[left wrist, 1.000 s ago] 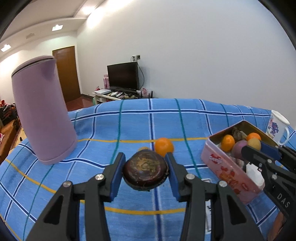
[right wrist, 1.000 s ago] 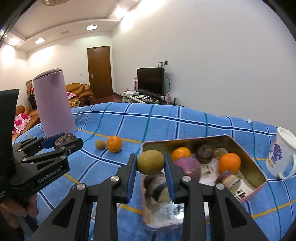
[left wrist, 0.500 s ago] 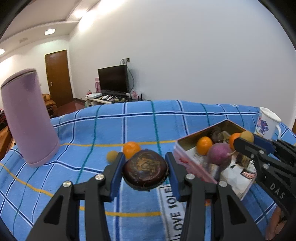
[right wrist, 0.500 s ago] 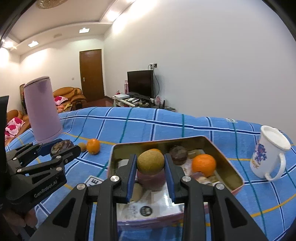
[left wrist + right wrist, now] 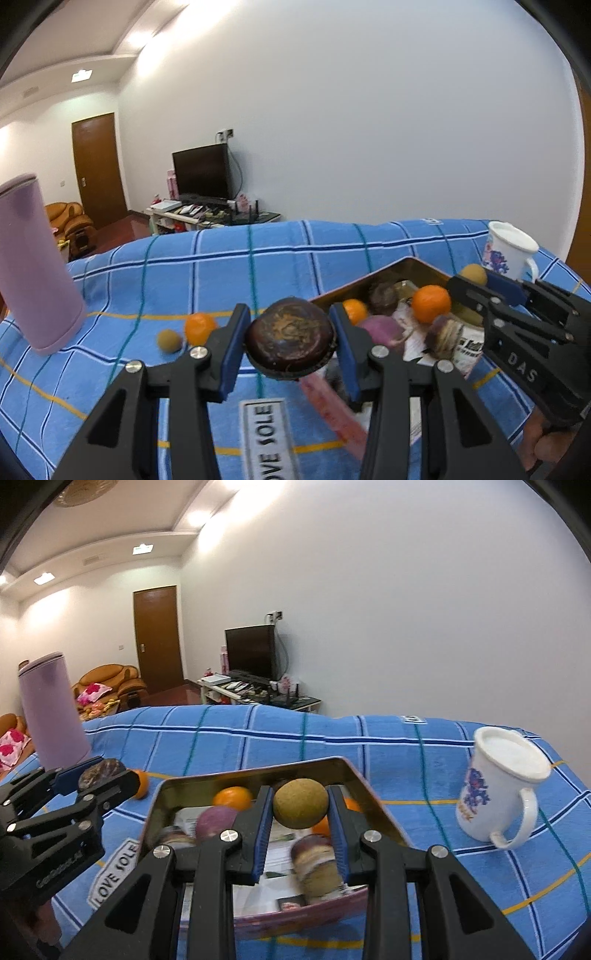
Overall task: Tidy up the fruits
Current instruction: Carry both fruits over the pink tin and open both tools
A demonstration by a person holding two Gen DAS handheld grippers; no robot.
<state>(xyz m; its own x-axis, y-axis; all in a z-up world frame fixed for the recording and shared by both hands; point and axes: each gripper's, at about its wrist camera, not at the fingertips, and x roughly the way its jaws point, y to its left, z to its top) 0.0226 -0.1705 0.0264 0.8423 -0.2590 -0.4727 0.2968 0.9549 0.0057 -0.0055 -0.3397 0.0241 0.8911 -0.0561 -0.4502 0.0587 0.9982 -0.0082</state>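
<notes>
My left gripper point(image 5: 290, 345) is shut on a dark brown round fruit point(image 5: 290, 339), held above the near left corner of the pink tin point(image 5: 332, 406). My right gripper point(image 5: 300, 812) is shut on a tan-green round fruit point(image 5: 300, 803), held over the middle of the tin point(image 5: 255, 773). The tin holds oranges point(image 5: 430, 302), a purple fruit point(image 5: 380, 328) and other dark fruits on paper. An orange point(image 5: 198, 328) and a small tan fruit point(image 5: 169, 340) lie on the blue checked cloth left of the tin. The left gripper point(image 5: 103, 775) also shows in the right wrist view.
A tall lilac kettle point(image 5: 35, 266) stands at the left of the table. A white flowered mug point(image 5: 498, 786) stands right of the tin. The cloth carries a "LOVE SOLE" label point(image 5: 271, 439). A TV, door and sofa lie beyond the table.
Both grippers have moved toward and over the tin with their fruits still held. The kettle and loose fruits have slid to the left in the left wrist view.
</notes>
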